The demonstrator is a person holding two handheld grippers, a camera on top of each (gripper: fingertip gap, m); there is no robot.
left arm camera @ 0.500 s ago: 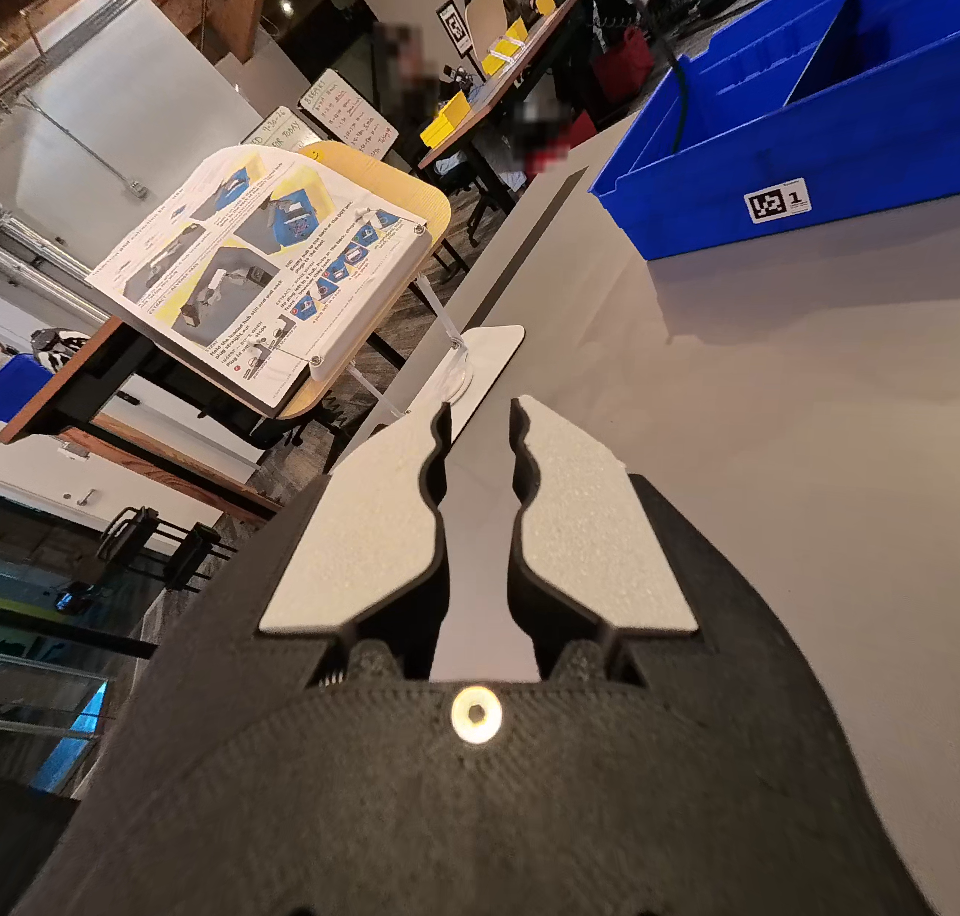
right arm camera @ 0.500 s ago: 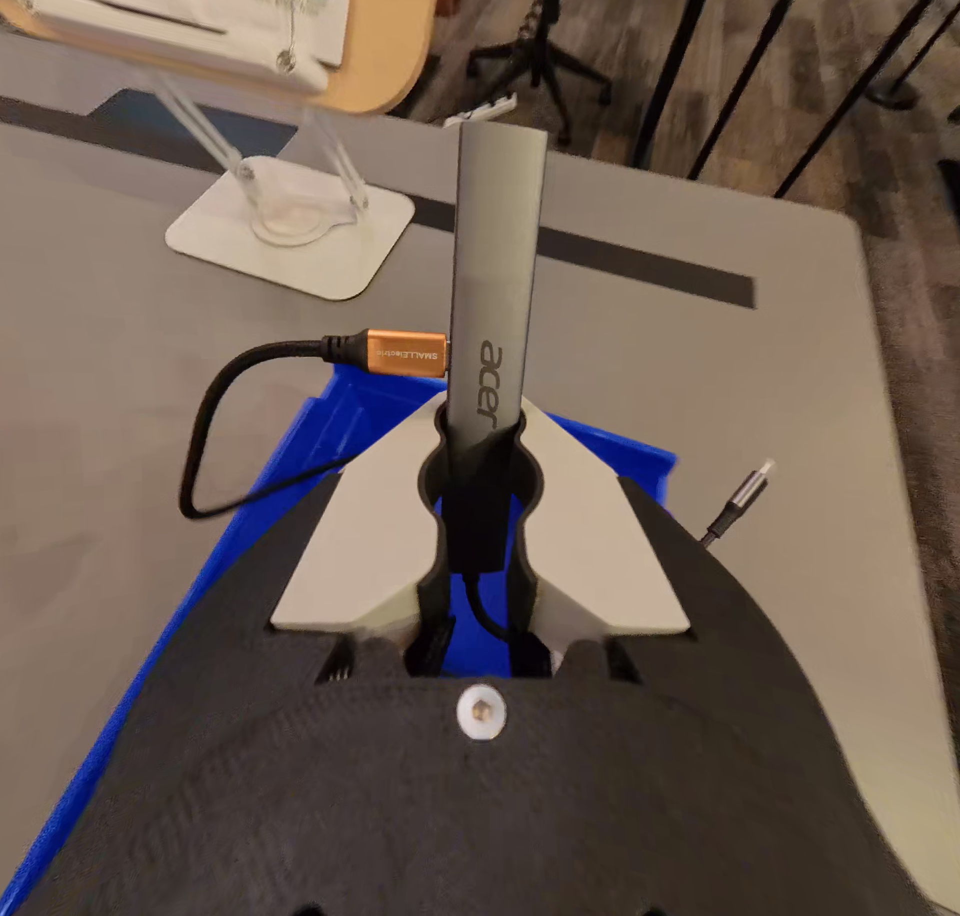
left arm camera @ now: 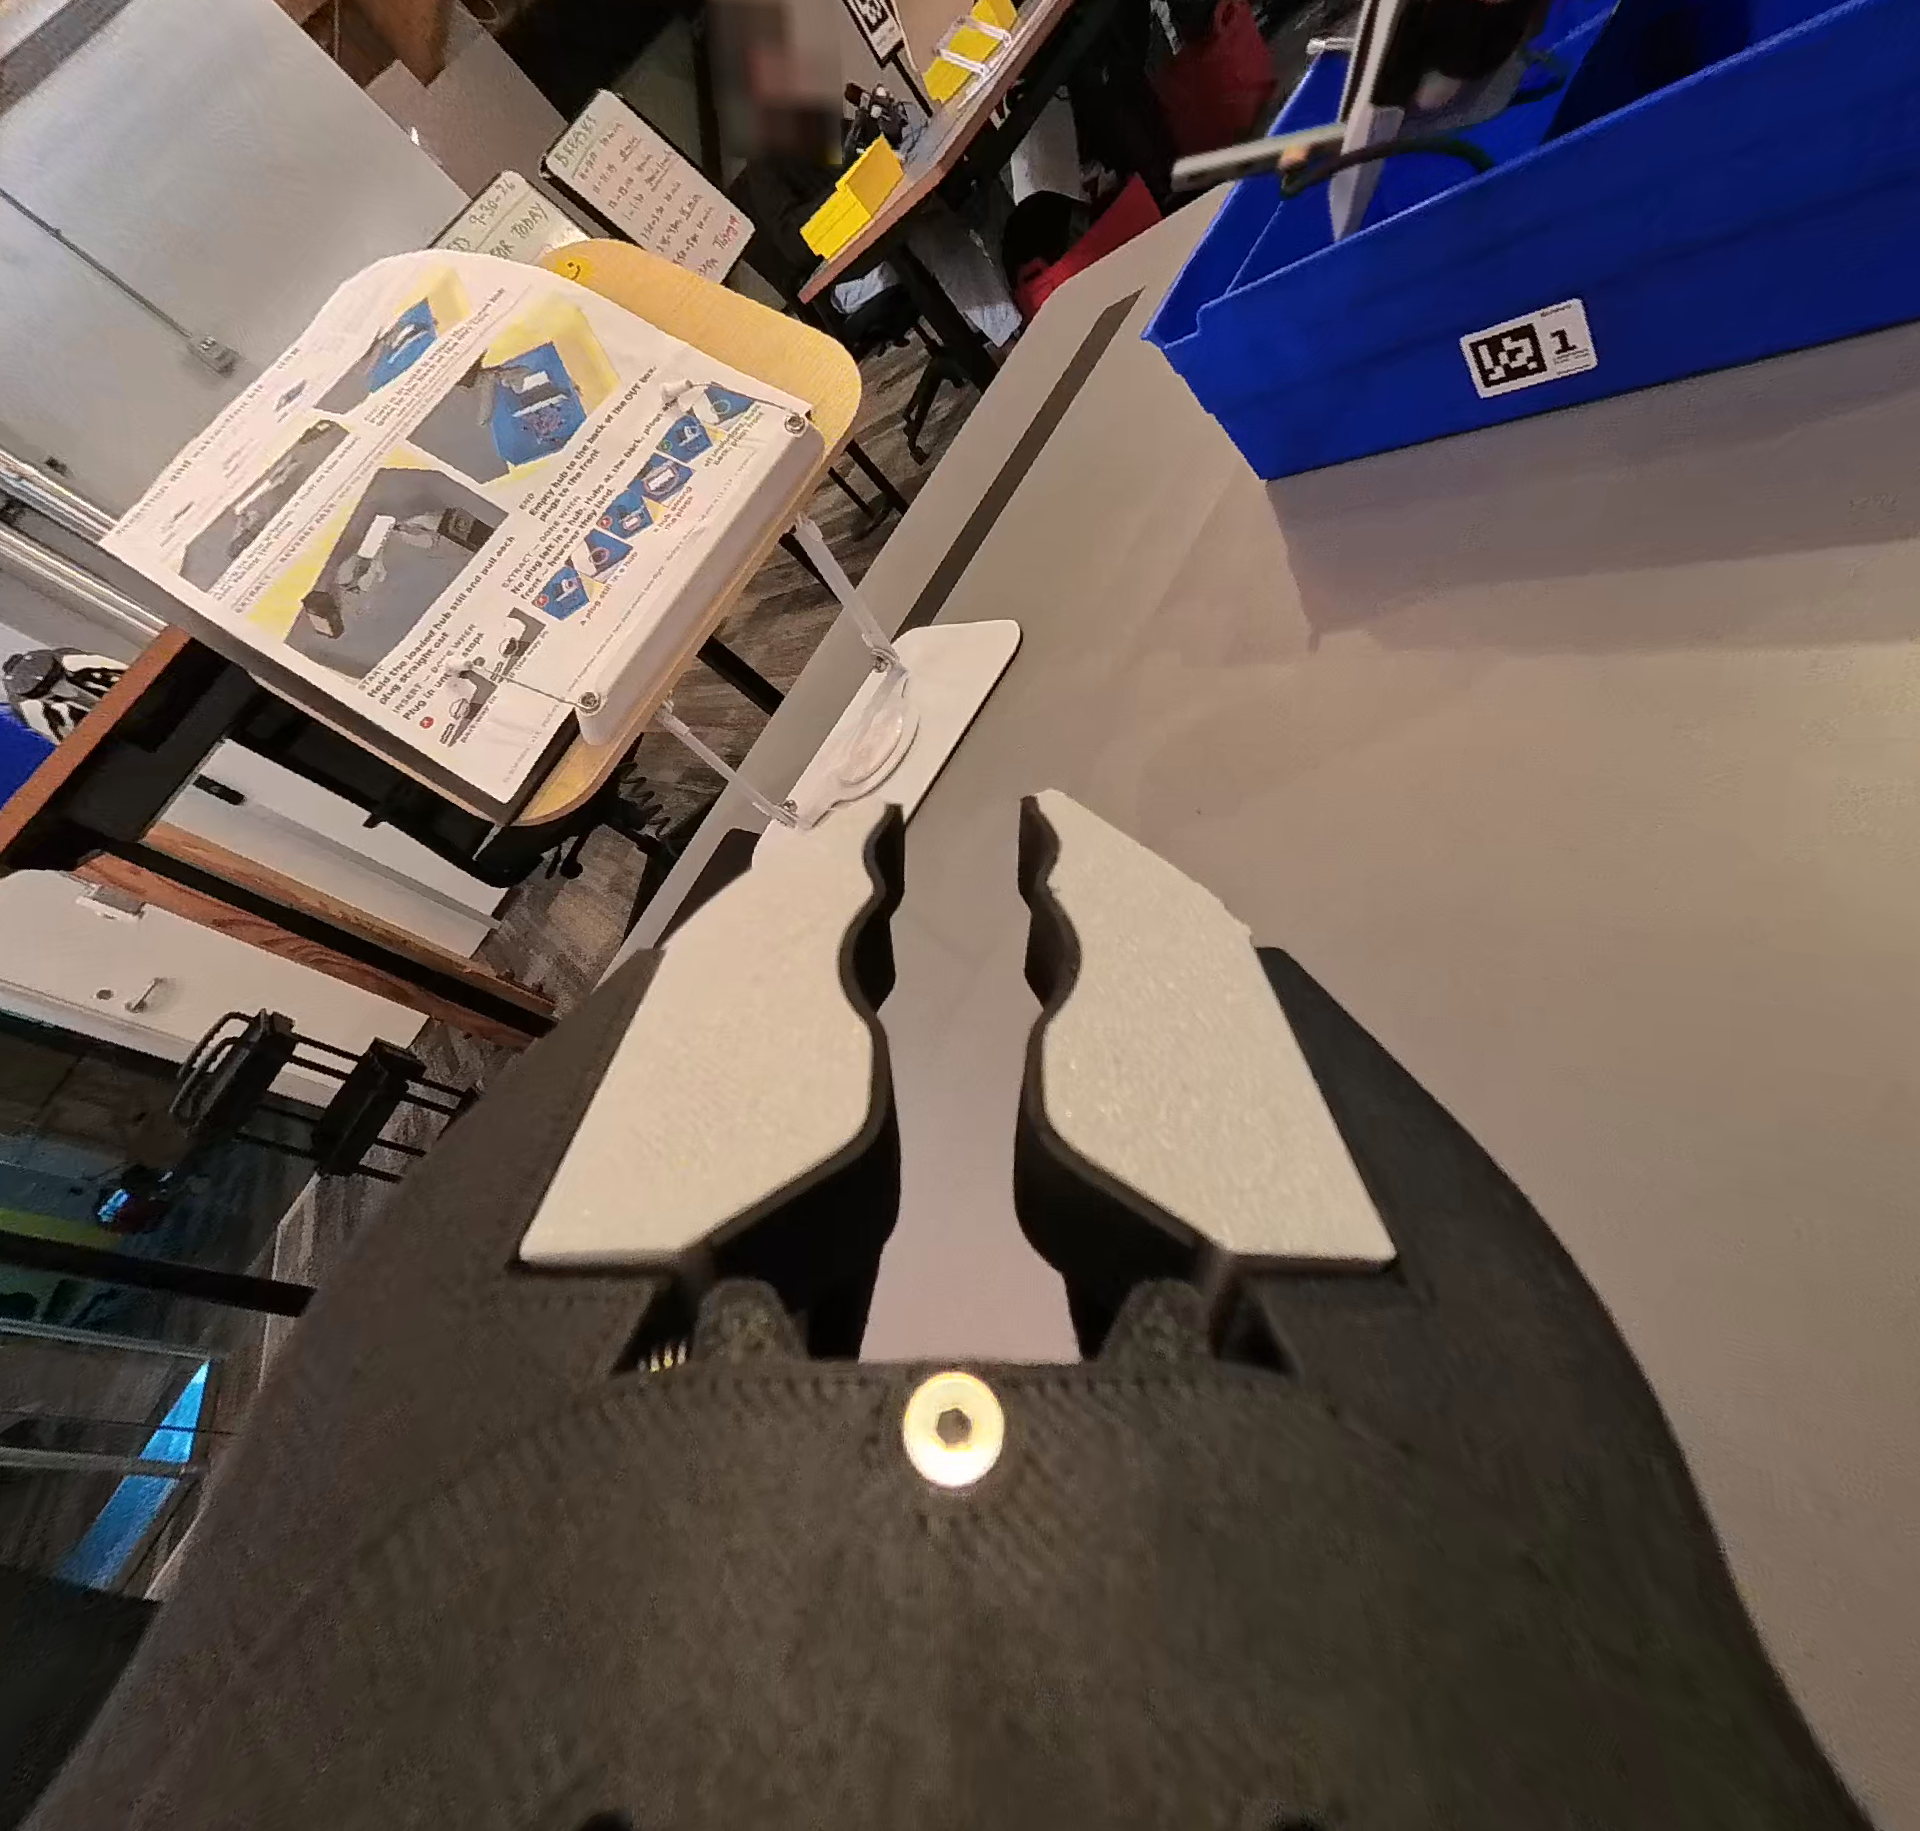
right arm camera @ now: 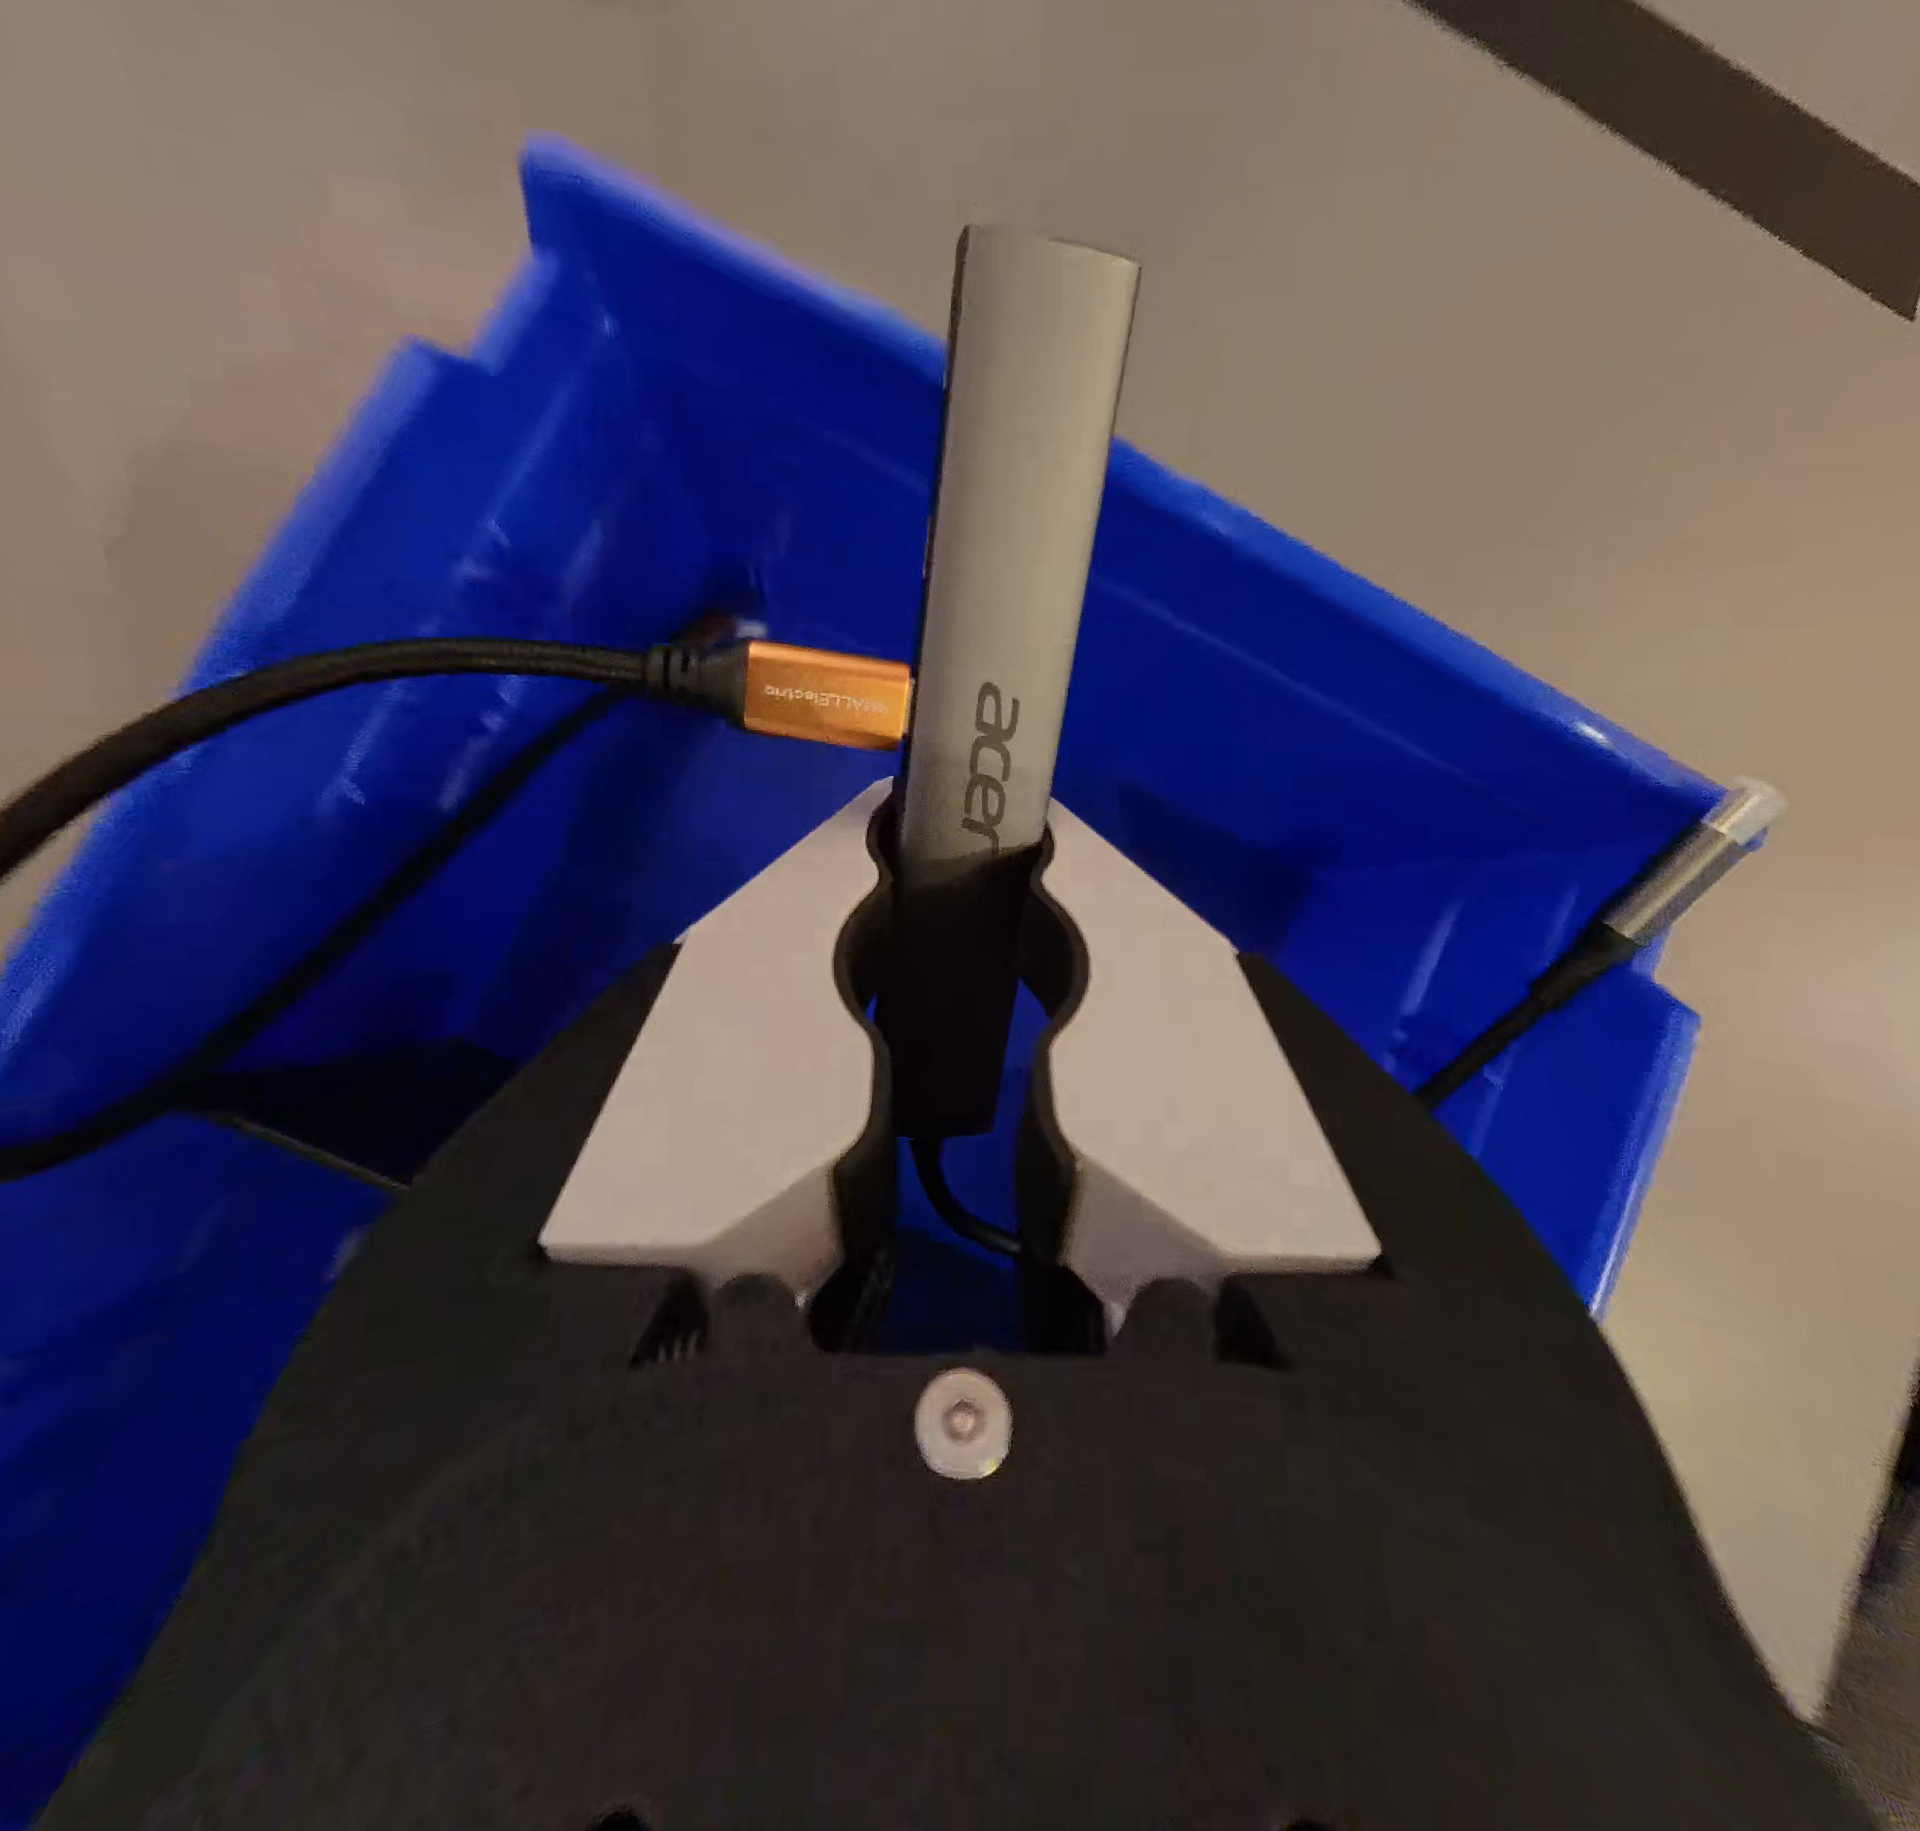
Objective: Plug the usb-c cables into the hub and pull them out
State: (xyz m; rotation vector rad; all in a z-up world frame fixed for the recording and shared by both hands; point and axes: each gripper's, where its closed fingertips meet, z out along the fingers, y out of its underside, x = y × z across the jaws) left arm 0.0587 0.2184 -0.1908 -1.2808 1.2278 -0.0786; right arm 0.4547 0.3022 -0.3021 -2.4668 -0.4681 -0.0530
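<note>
Right hand-held gripper (right arm camera: 961, 846) pinching the grey hub (right arm camera: 1013, 555) by its lower end, held upright over the blue bin (right arm camera: 1299, 659). Orange-shelled plug (right arm camera: 826, 706) seated in the hub's left side, its black braided cable (right arm camera: 312, 685) looping off left. Judged step: extraction, with one cable still plugged in. Left hand-held gripper (left arm camera: 956, 825) slightly spread, empty, low over the grey desk (left arm camera: 1507, 846), well apart from the hub. Next move likely calls for bringing that left one across to the orange shell, closing on it, then pulling straight out along the port axis while holding the hub still. Loose silver-tipped cable (right arm camera: 1683, 867) lying over the bin's right rim, clear of the path. Instruction sheet on a stand (left arm camera: 468, 534) beyond the left fingers, off the route. Bin wall near the plug could crowd the approach.
</note>
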